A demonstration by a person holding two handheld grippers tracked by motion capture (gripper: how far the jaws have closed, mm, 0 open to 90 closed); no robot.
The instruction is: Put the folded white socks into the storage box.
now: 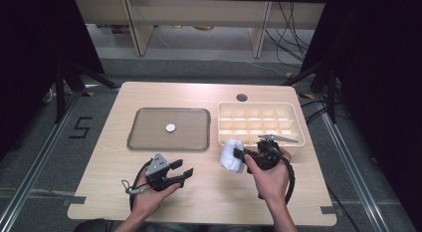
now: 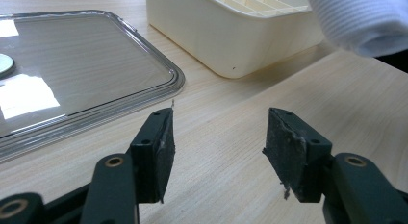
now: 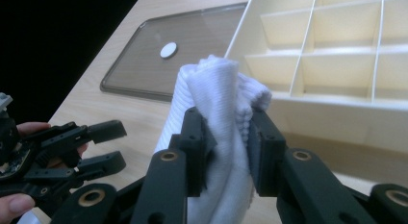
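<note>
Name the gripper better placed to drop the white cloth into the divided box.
Right: the right gripper already clamps the white cloth beside the divided box; the left gripper stands open, empty.

Both forearms come in from the near edge, each hand wrapped around a gripper body from below. The left gripper [image 1: 183, 170] sits low, jaws pointing away and toward the other hand, standing well apart with nothing between the pads. Its grey plate rides on top and its cable loops back beside the wrist. The right gripper [image 1: 238, 154] is held higher, jaws aimed across toward the left one, and they are pinched onto a white cloth [image 3: 219, 104], pads [image 3: 255, 152] pressing from both sides. The right hand [image 1: 268, 178] curls around from behind; how the fingers sit underneath is hard to make out. The two grippers stay apart, jaw tips near each other.
</note>
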